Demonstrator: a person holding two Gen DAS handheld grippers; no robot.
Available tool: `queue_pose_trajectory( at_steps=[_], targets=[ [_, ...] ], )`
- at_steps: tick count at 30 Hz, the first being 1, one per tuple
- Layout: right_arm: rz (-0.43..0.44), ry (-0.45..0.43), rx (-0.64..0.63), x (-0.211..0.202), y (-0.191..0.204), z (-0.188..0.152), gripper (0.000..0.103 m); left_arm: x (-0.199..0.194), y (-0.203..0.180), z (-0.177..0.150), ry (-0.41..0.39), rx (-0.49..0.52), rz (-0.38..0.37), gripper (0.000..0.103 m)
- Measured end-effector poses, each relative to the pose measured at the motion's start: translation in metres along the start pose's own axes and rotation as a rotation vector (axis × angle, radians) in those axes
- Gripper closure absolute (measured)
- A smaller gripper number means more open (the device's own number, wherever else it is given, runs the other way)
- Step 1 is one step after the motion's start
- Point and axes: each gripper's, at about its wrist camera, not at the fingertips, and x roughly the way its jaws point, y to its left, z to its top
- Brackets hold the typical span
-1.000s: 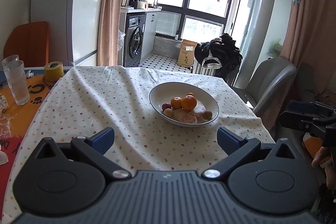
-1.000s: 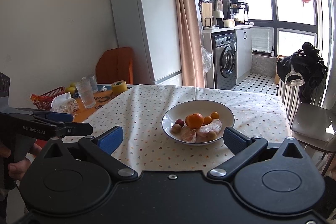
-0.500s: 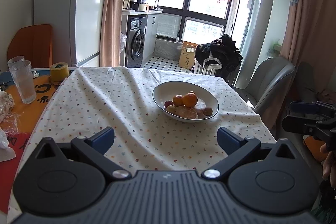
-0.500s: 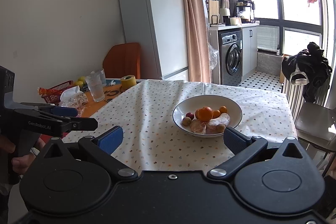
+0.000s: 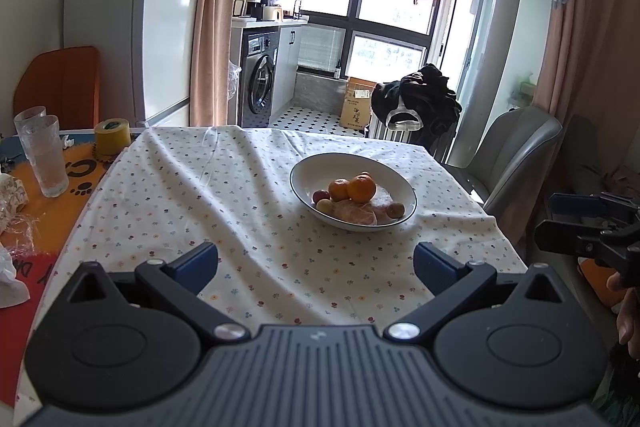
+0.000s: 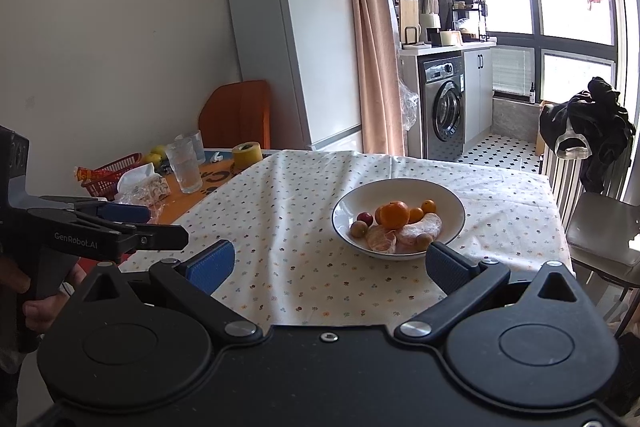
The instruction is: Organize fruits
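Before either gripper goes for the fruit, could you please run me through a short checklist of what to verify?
1. Left gripper open and empty: ok.
2. Right gripper open and empty: ok.
3. Bowl upright on the tablecloth, fruit inside: ok.
4. Large orange on top of the pile, unobstructed: ok.
5. Path from both grippers to the bowl clear of clutter: ok; glasses and tape roll stand off to the left.
6. Destination for sorted fruit: cannot tell.

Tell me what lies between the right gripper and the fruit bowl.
Nothing visible: only bare flowered tablecloth lies between the open right gripper and the bowl. The bowl's near rim sits just beyond its right finger.
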Motion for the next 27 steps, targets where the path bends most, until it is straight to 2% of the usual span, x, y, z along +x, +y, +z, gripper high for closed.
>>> queue_pose_trajectory(
  at_steps=[27],
  targets=[
    [0.001, 0.008, 0.002, 0.0030, -0.0016, -0.0016, 0.000, 0.0037, -0.0033, -0.0052, 0.010, 0.007, -0.007, 0.000]
  ],
)
